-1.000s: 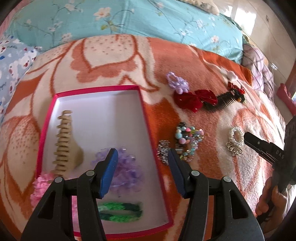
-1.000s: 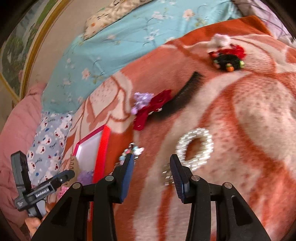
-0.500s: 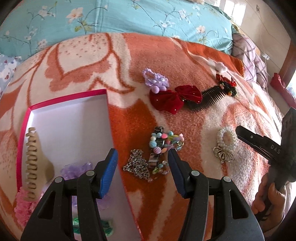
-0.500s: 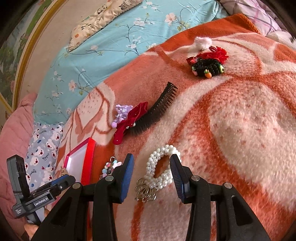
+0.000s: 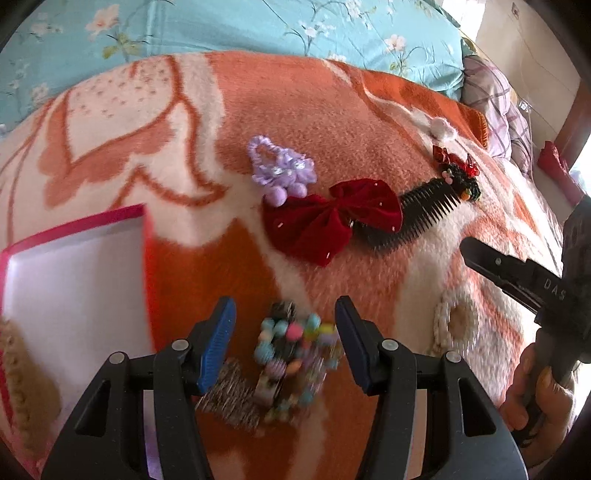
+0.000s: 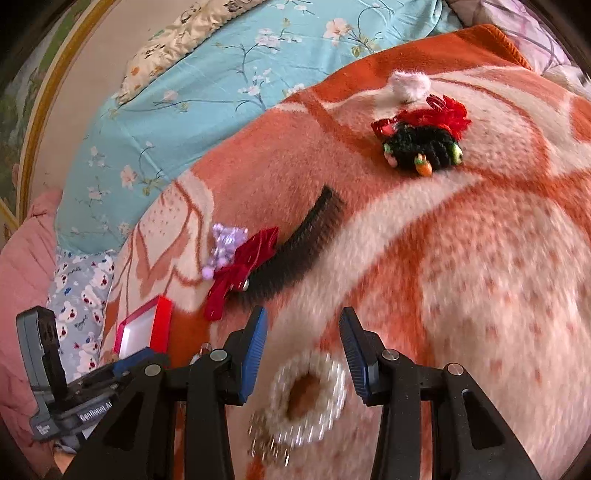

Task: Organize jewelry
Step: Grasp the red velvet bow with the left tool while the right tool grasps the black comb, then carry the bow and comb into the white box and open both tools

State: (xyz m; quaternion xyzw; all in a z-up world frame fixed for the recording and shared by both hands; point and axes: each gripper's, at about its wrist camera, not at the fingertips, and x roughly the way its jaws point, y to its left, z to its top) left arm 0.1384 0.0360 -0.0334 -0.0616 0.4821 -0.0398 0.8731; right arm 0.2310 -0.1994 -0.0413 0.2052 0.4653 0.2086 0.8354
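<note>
My left gripper (image 5: 284, 343) is open, its jaws on either side of a colourful bead bracelet (image 5: 291, 354) on the orange blanket; a silver chain piece (image 5: 231, 400) lies beside it. My right gripper (image 6: 303, 350) is open over a pearl bracelet (image 6: 306, 402), which also shows in the left wrist view (image 5: 456, 323). The pink-rimmed white box (image 5: 74, 266) lies to the left and holds a tan claw clip (image 5: 26, 387). It appears small in the right wrist view (image 6: 142, 326).
On the blanket lie a red velvet bow (image 5: 332, 218), a black comb (image 5: 417, 214), a lilac flower scrunchie (image 5: 280, 170) and a black-and-red hair tie (image 6: 424, 136). Blue floral bedding (image 5: 221, 26) lies behind.
My left gripper has moved right, off the box, and down around the bead bracelet. My right gripper has moved forward and down over the pearl bracelet. Both stay open.
</note>
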